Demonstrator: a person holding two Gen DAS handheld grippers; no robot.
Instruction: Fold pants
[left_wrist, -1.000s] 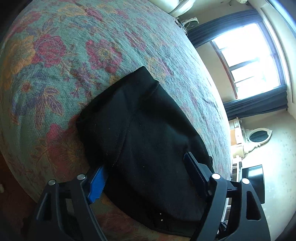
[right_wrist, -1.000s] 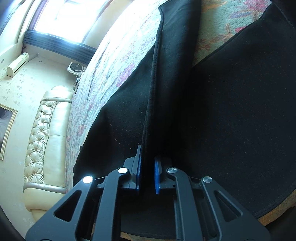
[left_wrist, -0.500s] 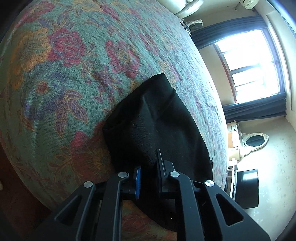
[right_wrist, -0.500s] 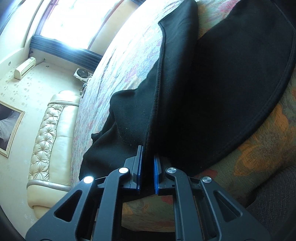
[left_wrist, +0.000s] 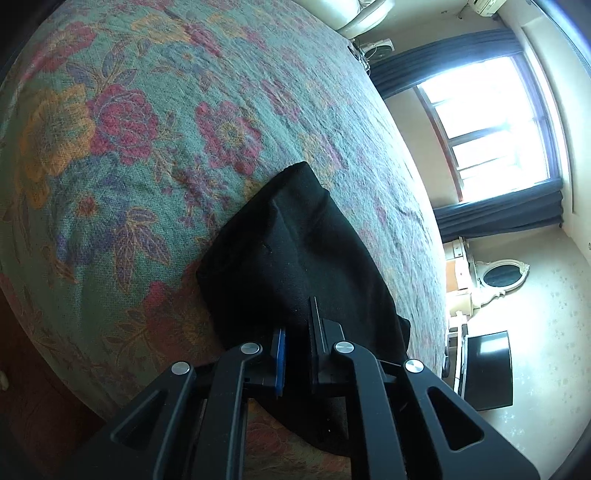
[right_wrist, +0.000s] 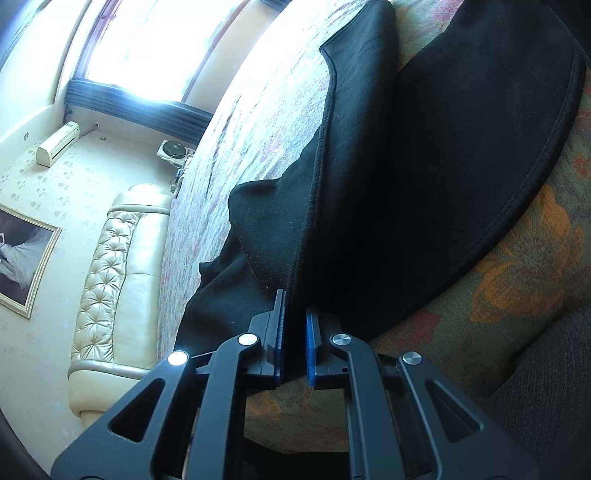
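Note:
The black pants (left_wrist: 295, 251) lie on the floral bedspread (left_wrist: 147, 110). My left gripper (left_wrist: 297, 325) is shut on a bunched edge of the pants near the bed's front edge. In the right wrist view the pants (right_wrist: 424, 166) stretch away in two dark panels with a stitched hem. My right gripper (right_wrist: 295, 317) is shut on a raised seam edge of the pants, with cloth pinched between the blue pads.
A cream tufted headboard (right_wrist: 114, 258) stands at the bed's far end. A bright window with dark curtains (left_wrist: 491, 133) is on the wall. A white dresser with an oval mirror (left_wrist: 495, 277) and a dark screen (left_wrist: 487, 369) stand beside the bed.
My left gripper closed on the pants edge and pulled the cloth into a narrower bunch. My right gripper kept its hold and drew back, so more bedspread shows at the lower right.

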